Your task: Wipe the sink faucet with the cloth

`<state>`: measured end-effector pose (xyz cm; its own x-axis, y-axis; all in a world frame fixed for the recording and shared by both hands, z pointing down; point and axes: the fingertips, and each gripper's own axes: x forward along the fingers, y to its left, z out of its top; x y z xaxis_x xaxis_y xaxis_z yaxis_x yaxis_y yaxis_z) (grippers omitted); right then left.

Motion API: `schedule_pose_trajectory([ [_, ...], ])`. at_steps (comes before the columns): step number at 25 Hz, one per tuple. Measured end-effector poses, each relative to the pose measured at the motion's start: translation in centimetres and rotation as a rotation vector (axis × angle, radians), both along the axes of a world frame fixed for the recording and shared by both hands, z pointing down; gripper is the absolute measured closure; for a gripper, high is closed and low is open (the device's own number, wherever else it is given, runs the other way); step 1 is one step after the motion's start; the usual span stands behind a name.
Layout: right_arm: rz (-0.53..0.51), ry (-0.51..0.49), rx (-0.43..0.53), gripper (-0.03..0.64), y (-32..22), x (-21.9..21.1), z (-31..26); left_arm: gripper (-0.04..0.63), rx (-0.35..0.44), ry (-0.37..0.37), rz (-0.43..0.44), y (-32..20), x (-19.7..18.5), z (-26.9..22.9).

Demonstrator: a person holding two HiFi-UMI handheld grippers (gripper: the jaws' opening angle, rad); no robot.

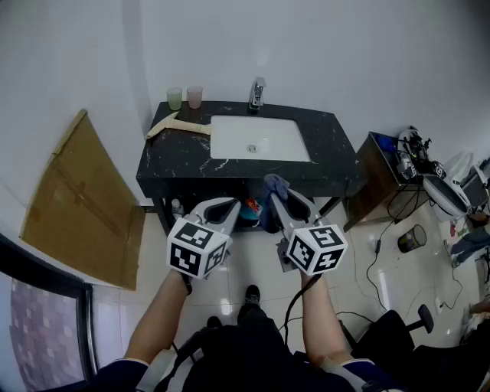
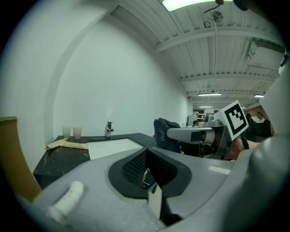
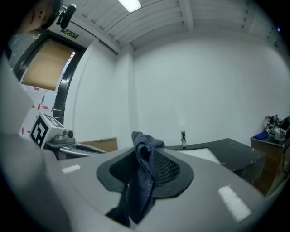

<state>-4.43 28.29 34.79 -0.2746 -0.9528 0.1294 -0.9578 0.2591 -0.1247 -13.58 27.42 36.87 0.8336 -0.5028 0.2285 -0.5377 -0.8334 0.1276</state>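
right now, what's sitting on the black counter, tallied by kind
cups: 2, a green cup and a pink cup
faucet: 1
tan item lying flat: 1
total: 4

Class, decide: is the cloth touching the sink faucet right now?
Apart. Head view: the cloth sits in the right gripper, short of the counter; the faucet stands behind the basin.

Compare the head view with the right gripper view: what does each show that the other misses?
Only the head view: a green cup and a pink cup at the back corner of the counter, and the floor. Only the right gripper view: the ceiling light. Both: the faucet, the white sink, and the dark cloth pinched in the right gripper.
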Motion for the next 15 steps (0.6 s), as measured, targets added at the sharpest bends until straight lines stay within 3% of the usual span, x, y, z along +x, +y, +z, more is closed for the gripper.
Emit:
schedule_pose_trajectory([
  [8,0.002,-0.013,-0.01,0.509,-3.7,4.0,1.3,0.594,-0.014,-0.018,-0.011,-4.0,3.3,1.3],
  [15,0.0,-0.035,-0.01,0.509,-8.5,9.5,1.8,0.594,-0.011,-0.041,-0.021,-9.1,8.5,1.3],
])
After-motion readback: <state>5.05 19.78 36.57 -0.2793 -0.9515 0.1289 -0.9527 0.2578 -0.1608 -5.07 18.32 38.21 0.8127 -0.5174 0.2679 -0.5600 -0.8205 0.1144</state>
